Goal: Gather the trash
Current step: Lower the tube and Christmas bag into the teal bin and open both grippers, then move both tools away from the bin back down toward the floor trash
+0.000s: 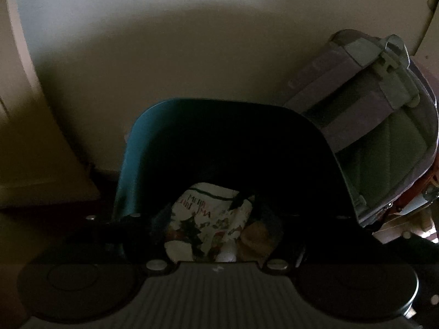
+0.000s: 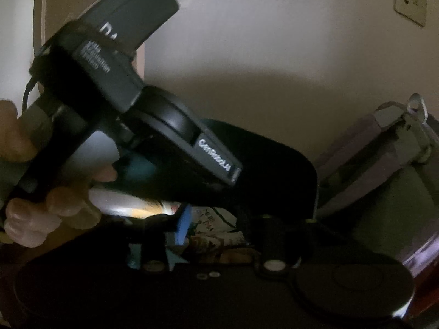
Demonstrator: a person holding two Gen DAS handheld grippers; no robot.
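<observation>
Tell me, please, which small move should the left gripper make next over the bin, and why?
Probably lift the left gripper clear of the teal bin. Its jaws stand apart with nothing pressed between them, and the printed wrapper already lies inside the bin with other trash, so the drop looks done.

Left tool (image 1: 216, 213) and right tool (image 2: 216, 230) open.

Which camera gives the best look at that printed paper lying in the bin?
The left wrist view: the printed paper lies unobstructed inside the teal bin. In the right wrist view, the other gripper covers most of it, leaving only a blurred patch.
</observation>
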